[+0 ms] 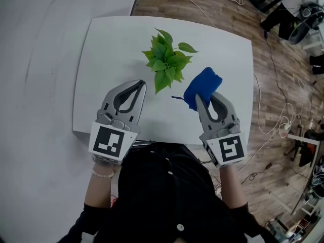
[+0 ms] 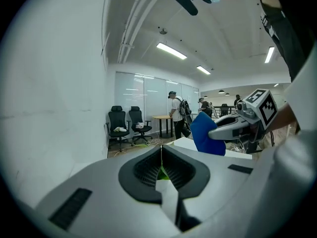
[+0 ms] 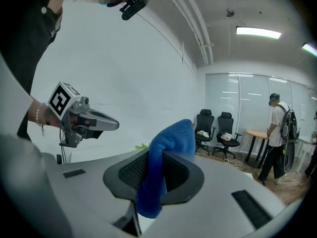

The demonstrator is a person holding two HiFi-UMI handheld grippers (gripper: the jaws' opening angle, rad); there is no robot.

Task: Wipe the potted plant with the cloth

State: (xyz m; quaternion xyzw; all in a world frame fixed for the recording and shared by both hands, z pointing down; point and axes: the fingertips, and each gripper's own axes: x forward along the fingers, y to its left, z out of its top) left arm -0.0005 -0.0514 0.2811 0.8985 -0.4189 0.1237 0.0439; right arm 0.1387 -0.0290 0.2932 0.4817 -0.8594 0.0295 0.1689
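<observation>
Right gripper (image 1: pixel 198 99) fingers clamp cloth (image 1: pixel 203 85); left gripper (image 1: pixel 142 84) fingers closed, empty. Potted plant (image 1: pixel 166 59) at 10 o'clock of cloth, apart. I judge wiping unstarted.

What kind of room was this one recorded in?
Probably an open-plan office or lab: black office chairs against a glass partition, strip lights on the ceiling, a desk farther back.

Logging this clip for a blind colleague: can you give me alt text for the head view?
Seen from above, the right gripper clamps a blue cloth just right of a leafy plant on a white table. The left gripper, shut and empty, is at the plant's lower left.
</observation>
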